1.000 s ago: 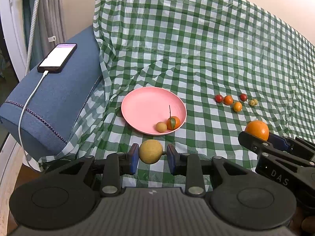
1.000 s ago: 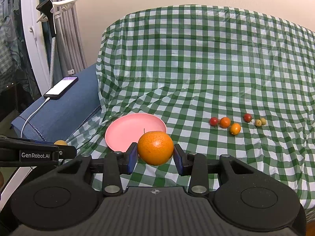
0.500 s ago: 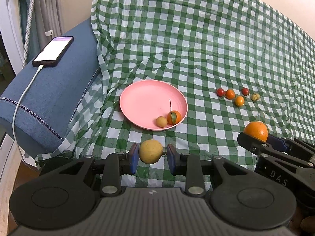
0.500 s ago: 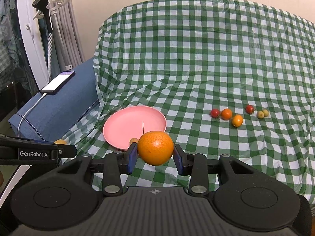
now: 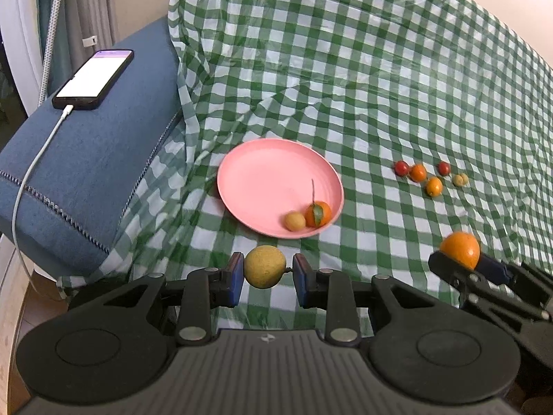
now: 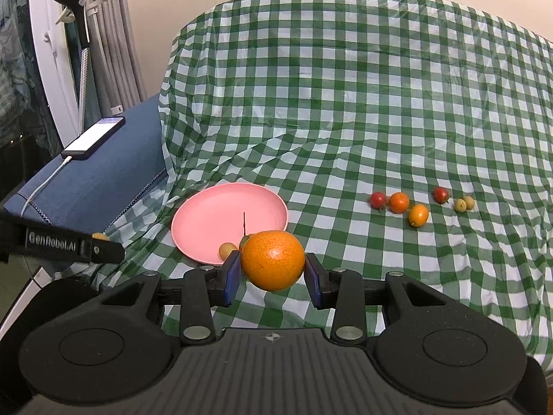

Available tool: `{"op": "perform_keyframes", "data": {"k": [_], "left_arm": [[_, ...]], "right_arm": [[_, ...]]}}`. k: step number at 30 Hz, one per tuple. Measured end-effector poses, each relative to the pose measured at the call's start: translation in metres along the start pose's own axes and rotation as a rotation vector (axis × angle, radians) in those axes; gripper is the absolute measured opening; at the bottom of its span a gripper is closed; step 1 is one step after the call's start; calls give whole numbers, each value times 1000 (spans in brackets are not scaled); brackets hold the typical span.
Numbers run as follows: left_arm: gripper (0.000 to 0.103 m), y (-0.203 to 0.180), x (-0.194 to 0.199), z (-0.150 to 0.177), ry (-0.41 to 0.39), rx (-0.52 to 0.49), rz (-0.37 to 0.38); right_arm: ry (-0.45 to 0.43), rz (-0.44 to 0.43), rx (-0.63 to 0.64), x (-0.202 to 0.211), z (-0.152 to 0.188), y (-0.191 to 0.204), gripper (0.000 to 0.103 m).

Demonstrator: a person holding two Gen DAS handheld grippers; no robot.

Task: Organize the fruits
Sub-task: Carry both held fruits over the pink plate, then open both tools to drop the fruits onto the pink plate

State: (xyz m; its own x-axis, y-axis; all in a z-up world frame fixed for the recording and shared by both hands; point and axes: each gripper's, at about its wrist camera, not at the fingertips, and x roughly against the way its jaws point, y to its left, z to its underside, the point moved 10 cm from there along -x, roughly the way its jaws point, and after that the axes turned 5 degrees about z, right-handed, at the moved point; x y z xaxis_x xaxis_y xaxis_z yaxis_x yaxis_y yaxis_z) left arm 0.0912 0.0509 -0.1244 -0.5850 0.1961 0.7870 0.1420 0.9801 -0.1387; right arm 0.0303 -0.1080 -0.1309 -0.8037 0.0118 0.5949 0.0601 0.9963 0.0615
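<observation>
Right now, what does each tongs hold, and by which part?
The left tongs grip a yellow-green fruit by its sides. The right tongs grip an orange by its sides.

Only one legible marking: "GenRobot.AI" in white letters along the black finger of the left gripper (image 6: 98, 247), seen at left in the right wrist view.

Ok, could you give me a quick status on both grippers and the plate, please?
Left gripper shut on yellow fruit. Right gripper shut on orange. Pink plate ahead, path clear.
</observation>
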Motion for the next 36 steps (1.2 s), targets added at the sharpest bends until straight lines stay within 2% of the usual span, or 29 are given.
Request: {"op": "perform_keyframes", "data": {"k": [6, 16, 27, 36], "left_arm": [[34, 10, -20, -30, -8, 10, -16], [34, 26, -87, -63, 70, 11, -35], [34, 27, -170, -74, 156, -19, -58], [34, 37, -205, -72, 198, -62, -100]], "right_arm": [[3, -22, 5, -27, -18, 8, 40], [51, -40, 28, -100, -41, 19, 40], [125, -14, 44, -179, -35, 31, 40], [176, -25, 81, -212, -21, 43, 40]]}}
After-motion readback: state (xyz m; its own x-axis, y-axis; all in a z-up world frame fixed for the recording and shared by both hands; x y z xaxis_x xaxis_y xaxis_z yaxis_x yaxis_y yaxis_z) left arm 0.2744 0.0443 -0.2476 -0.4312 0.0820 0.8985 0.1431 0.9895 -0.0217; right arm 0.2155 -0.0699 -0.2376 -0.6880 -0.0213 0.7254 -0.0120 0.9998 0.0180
